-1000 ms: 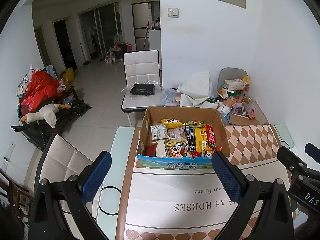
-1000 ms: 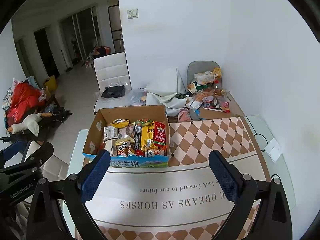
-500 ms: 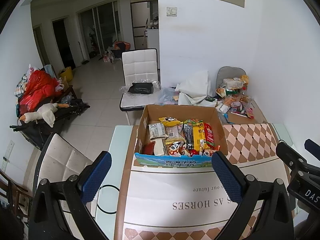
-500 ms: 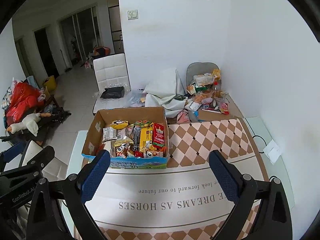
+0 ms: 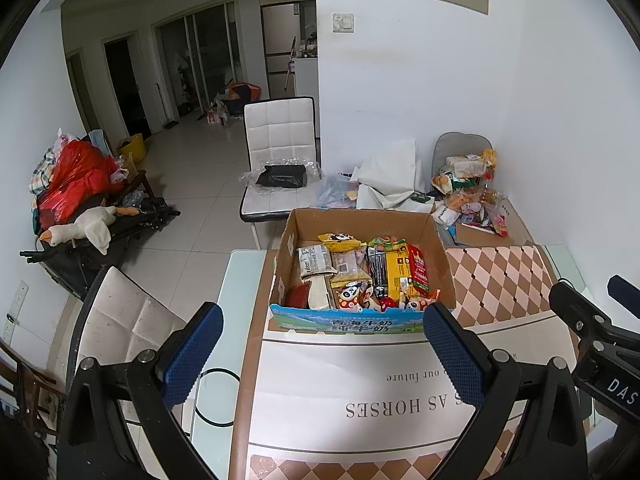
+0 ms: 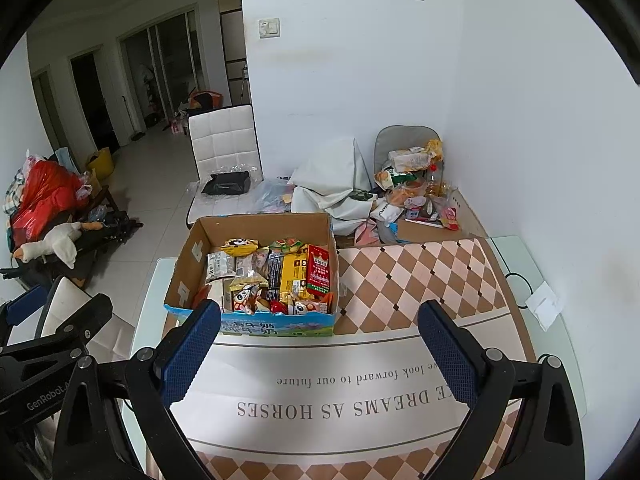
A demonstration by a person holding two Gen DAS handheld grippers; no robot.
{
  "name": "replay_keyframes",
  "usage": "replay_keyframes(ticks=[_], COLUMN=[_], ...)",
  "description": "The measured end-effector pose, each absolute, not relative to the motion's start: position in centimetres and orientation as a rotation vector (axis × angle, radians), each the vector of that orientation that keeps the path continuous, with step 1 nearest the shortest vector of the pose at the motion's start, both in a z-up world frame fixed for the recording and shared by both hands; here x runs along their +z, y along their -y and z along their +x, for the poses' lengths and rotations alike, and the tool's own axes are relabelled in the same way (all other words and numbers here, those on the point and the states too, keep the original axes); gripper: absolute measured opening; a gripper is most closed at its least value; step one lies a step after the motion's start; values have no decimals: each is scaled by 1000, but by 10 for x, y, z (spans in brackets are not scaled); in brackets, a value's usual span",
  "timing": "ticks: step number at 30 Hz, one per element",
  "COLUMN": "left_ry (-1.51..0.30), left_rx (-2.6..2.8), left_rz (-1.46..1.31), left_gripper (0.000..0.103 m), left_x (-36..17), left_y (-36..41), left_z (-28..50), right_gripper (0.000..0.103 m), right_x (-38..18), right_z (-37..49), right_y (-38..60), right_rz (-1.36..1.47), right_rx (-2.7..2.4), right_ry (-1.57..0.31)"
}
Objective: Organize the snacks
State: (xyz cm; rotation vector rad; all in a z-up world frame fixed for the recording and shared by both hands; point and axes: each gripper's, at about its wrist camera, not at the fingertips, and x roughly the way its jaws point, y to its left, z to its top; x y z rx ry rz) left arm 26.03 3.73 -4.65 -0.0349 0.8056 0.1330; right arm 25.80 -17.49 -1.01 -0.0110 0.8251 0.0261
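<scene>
An open cardboard box (image 5: 438,248) stands on the table, filled with several snack packs, among them a yellow pack (image 5: 396,270) and a red pack (image 5: 418,270). It also shows in the right wrist view (image 6: 188,264). My left gripper (image 5: 322,354) is open and empty, above the table on the near side of the box. My right gripper (image 6: 320,354) is open and empty, also on the near side of the box, to its right. Each gripper shows at the edge of the other's view.
The table has a checkered cloth (image 6: 420,276) with printed text. A second pile of snacks (image 6: 416,188) on a flat carton lies at the far right corner by the wall. White chairs stand behind (image 5: 280,148) and left (image 5: 120,320) of the table.
Both views have shifted slightly; the box sits a little further left and up in frame. Both grippers stay open and empty.
</scene>
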Motion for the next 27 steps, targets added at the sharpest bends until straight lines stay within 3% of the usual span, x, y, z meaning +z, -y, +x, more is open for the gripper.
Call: replay_keyframes(ticks=[27], left_ry=[-799], left_rx=[128], left_rz=[-31], left_gripper=[103], left_x=[-45], left_y=[-34], left_z=[258], right_gripper=[101], right_x=[-7], right_z=[255], right_y=[173], right_rz=[-17], right_rx=[30], right_ry=[-826])
